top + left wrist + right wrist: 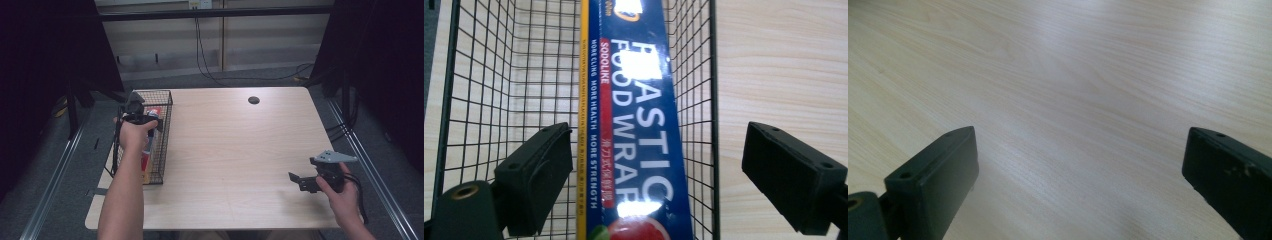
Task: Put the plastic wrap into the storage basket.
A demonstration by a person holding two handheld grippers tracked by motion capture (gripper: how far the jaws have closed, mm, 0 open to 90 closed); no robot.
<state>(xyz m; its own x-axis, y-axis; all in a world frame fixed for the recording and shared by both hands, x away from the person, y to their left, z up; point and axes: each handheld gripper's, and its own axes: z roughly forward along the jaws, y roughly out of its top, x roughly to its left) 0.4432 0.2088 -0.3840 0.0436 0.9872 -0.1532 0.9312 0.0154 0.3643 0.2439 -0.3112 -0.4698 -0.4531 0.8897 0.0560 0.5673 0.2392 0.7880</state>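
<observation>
Two grippers, one per hand. The left gripper [656, 175] is hanging over the wire basket [479, 75] with its jaws spread wide, pinching nothing; in its own view one jaw is sitting inside the basket and the other outside, over bare wood, with the basket's side wall and the box between them. The right gripper [1078, 185] is also standing wide open, empty, pointing at bare tabletop [1073, 75] near the table's front right corner (high view shows it well apart from the basket).

One box of plastic wrap [636, 125] is lying lengthwise inside the basket, along one long wall. Readable on its blue face: "PLASTIC FOOD WRAP", "SODOLIKE" on a red strip, and "MORE CLING MORE HEALTH MORE STRENGTH" in small letters. Glare is washing out part of the lettering, and both ends of the box are cut off by the frame edges. A red round picture is showing at the near end, only partly visible.

One basket, black wire, at the table's left edge [155, 145]; the left hand [132, 132] is covering part of it. One small dark disc [253, 100] is lying near the table's far edge; what it is cannot be made out.
</observation>
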